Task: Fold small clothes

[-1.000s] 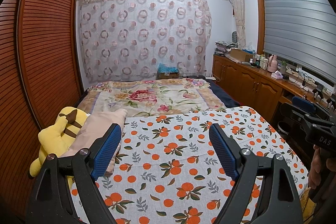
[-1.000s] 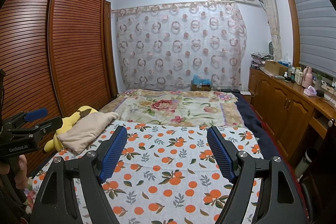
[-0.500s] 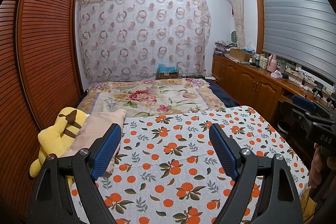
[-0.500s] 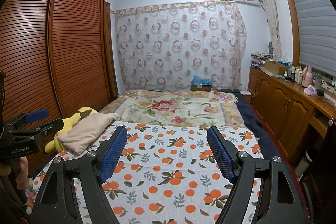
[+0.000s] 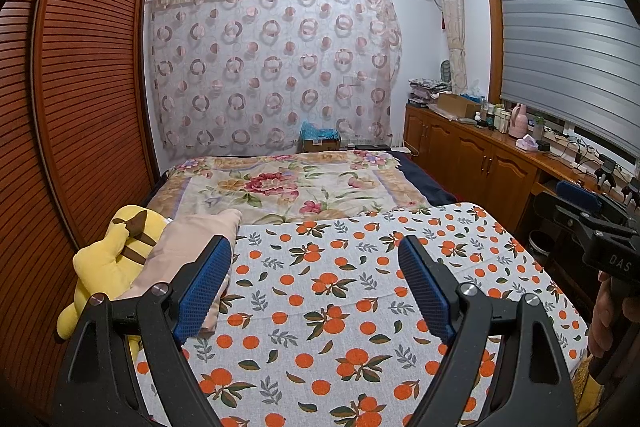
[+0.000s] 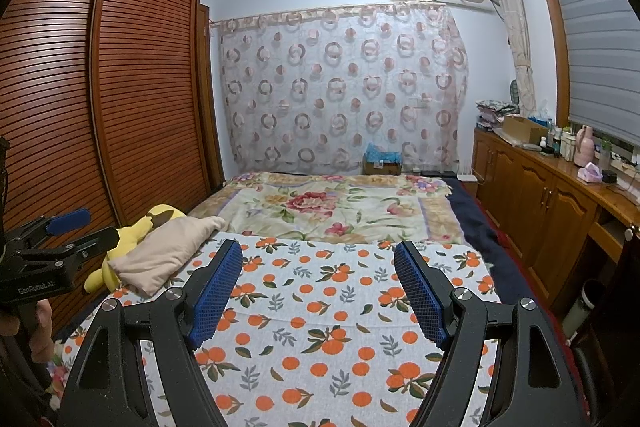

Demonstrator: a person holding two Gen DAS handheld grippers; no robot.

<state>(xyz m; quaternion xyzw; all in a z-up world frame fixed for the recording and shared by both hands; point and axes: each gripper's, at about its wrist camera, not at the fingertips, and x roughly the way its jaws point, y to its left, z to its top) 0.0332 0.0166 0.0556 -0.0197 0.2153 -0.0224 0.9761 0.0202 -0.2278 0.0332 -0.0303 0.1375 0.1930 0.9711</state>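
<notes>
A beige cloth [image 5: 180, 247] lies bunched at the left edge of the bed, partly over a yellow plush toy [image 5: 116, 251]; it also shows in the right wrist view [image 6: 168, 251]. The orange-print sheet [image 5: 340, 291] covers the near part of the bed. My left gripper [image 5: 316, 259] is open and empty above the sheet, just right of the cloth. My right gripper [image 6: 318, 259] is open and empty above the sheet, further right. Each gripper shows at the edge of the other's view.
A floral blanket [image 5: 296, 187] covers the far half of the bed. A slatted wooden wardrobe [image 5: 80, 107] runs along the left. Wooden cabinets [image 6: 540, 211] with bottles and boxes stand on the right. A patterned curtain [image 5: 272, 67] hangs at the back wall.
</notes>
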